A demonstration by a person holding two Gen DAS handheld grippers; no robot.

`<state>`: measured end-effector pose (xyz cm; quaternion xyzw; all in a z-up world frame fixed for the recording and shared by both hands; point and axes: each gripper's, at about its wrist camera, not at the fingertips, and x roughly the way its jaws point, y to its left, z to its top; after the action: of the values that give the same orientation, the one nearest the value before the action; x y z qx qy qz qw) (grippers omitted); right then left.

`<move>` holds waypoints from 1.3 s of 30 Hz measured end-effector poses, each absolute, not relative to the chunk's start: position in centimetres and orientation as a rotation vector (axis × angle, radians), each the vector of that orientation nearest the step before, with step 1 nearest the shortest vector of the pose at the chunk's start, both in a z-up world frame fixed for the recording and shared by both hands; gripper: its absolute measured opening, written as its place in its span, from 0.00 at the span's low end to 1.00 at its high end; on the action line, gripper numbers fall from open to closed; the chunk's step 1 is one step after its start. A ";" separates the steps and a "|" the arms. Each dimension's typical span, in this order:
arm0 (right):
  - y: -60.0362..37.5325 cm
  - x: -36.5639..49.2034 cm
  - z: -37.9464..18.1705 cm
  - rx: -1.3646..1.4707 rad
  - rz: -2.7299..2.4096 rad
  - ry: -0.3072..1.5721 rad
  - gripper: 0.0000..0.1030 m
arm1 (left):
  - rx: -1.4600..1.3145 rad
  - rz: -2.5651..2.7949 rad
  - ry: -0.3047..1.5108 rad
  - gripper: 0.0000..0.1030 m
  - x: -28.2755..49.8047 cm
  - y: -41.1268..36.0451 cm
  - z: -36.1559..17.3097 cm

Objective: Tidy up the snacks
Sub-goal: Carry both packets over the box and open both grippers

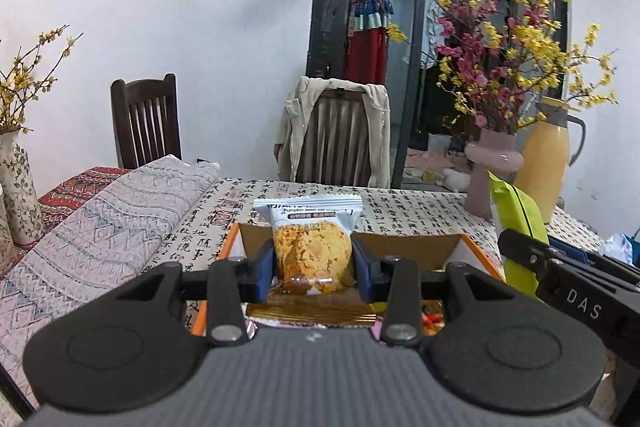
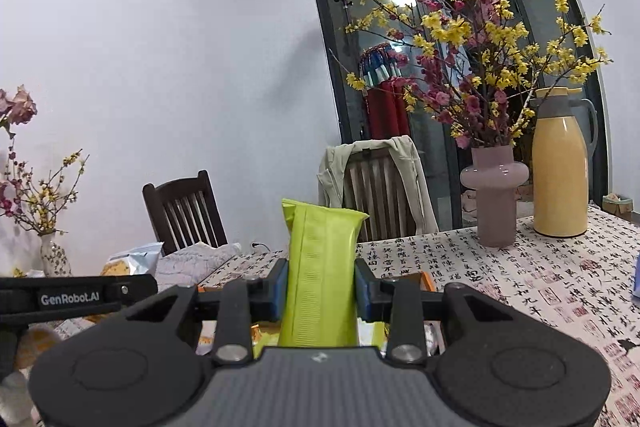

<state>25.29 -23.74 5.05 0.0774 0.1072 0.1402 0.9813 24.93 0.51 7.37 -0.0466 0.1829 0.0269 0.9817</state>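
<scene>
Snacks are held in both claws above an open cardboard box with orange outer walls, which sits on a tablecloth printed with black calligraphy

Left gripper: its blue pads are closed narrowly on a clear-fronted, pale blue-topped packet showing a golden round cookie, squeezing it at both sides. The packet stands upright between the fingers, its crimped top edge rising past the fingertips. Directly below the claw, inside the box, lies a glossy brown wrapper, and other wrappers show beside it, too hidden to name

Right gripper: its blue pads are drawn in tight on a tall lime-green foil pouch, which stands upright between them with its top sticking well above the fingertips. In the left wrist view this same pouch and the black arm of the right claw appear to the right of the left gripper, just beside the box's right wall

Ahead of the right claw and off to its right, a pink glass vase of yellow and pink blossom branches stands beside a yellow thermos jug on the cloth. Beyond the left claw, a wooden chair draped with a beige jacket stands at the far edge of the table
</scene>
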 end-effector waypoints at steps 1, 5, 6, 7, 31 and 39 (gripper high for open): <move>-23.7 25.7 5.0 0.157 0.280 0.218 0.32 | -0.098 0.058 0.369 0.39 25.4 0.7 7.3; -23.0 27.6 4.9 0.154 0.271 0.226 0.32 | -0.109 0.074 0.373 0.39 26.9 1.3 6.8; -22.8 28.1 4.8 0.151 0.267 0.228 0.32 | -0.111 0.077 0.373 0.39 27.3 1.5 6.6; -22.7 28.7 4.7 0.149 0.263 0.231 0.32 | -0.114 0.080 0.373 0.39 27.8 1.6 6.4; -23.3 32.0 1.1 0.169 0.169 0.282 1.00 | -0.173 0.146 0.312 1.00 29.5 3.5 2.0; -23.4 32.3 0.9 0.178 0.171 0.310 1.00 | -0.174 0.166 0.310 1.00 29.4 3.6 2.3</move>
<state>32.26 -23.43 0.89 0.0883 0.1542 0.0852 0.9804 29.37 3.58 2.29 -0.0863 0.1538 0.0825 0.9809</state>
